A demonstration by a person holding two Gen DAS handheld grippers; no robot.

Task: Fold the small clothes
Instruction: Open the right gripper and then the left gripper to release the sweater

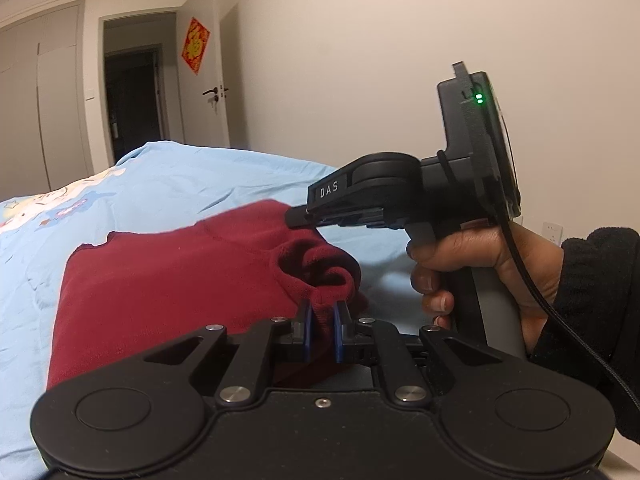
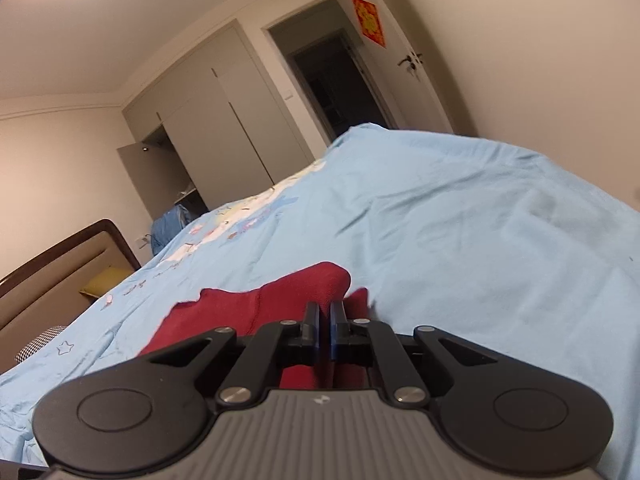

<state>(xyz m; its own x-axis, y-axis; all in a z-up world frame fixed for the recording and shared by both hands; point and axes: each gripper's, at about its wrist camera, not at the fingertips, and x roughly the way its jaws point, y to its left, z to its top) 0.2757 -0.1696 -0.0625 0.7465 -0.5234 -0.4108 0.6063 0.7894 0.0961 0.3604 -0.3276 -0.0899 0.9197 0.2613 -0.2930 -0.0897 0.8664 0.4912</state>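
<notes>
A dark red garment (image 1: 172, 280) lies spread on the light blue bedsheet (image 1: 208, 184). My left gripper (image 1: 323, 312) is shut on a bunched fold of the garment at its near right corner. In the left wrist view the right gripper (image 1: 294, 218) comes in from the right, held by a hand (image 1: 472, 264), its tips pinching the garment's far right edge. In the right wrist view my right gripper (image 2: 325, 312) is shut on the red garment (image 2: 256, 312), with cloth pressed between the blue pads.
The bed with its blue sheet (image 2: 460, 232) stretches away toward an open doorway (image 1: 132, 108) and wardrobe doors (image 2: 224, 132). A headboard (image 2: 60, 276) stands at the left in the right wrist view. A plain wall (image 1: 360, 60) runs along the right side.
</notes>
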